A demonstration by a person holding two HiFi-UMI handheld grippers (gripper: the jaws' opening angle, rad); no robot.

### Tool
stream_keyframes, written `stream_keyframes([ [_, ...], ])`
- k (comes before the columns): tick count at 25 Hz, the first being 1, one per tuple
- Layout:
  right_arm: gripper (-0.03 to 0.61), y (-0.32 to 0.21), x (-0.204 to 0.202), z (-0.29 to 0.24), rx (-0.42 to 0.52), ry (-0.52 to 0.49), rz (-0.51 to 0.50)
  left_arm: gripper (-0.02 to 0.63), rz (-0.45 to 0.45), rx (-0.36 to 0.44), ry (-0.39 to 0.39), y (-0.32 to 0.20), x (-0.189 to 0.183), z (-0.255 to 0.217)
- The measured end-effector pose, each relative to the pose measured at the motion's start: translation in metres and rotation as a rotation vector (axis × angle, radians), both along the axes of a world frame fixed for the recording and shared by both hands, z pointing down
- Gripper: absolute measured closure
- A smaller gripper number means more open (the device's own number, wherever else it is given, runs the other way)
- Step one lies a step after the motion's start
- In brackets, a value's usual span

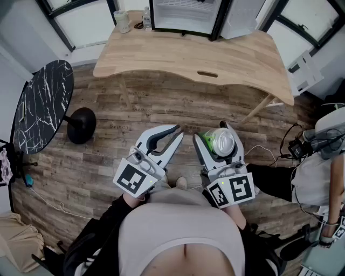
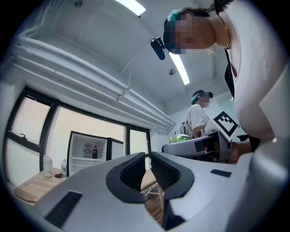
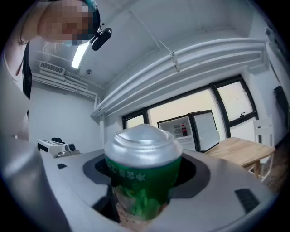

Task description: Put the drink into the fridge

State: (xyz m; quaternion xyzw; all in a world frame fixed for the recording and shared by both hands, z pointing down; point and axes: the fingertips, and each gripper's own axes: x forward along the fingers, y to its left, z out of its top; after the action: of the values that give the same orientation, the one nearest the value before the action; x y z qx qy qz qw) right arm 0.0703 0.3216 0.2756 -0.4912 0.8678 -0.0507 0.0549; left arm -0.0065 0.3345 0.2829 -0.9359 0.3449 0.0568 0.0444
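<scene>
The right gripper (image 1: 211,133) has its fingers (image 3: 215,181) clenched around the drink (image 3: 142,174), a green can with a silver top. It is held over the wooden floor (image 1: 135,113), well short of the near edge of the counter (image 1: 178,56). The left gripper (image 1: 173,132) is just beside it, its fingers (image 2: 131,174) closed tip to tip on nothing. The fridge (image 1: 183,13) stands open at the counter's far edge, with a dark bottle (image 2: 95,152) inside.

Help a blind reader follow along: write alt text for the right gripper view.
The right claw grips a green drink cup with a silver domed lid, close to the camera. Behind it are an open fridge and a wooden table, in front of large windows.
</scene>
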Motion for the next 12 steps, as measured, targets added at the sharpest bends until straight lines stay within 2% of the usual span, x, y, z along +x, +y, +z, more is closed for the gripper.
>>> stream_keyframes([
  [12,0.234,0.0056,-0.0015,0.0004,0.005,-0.001,0.004,0.569,0.003,0.003,0.003,0.006,-0.0002,0.0003],
])
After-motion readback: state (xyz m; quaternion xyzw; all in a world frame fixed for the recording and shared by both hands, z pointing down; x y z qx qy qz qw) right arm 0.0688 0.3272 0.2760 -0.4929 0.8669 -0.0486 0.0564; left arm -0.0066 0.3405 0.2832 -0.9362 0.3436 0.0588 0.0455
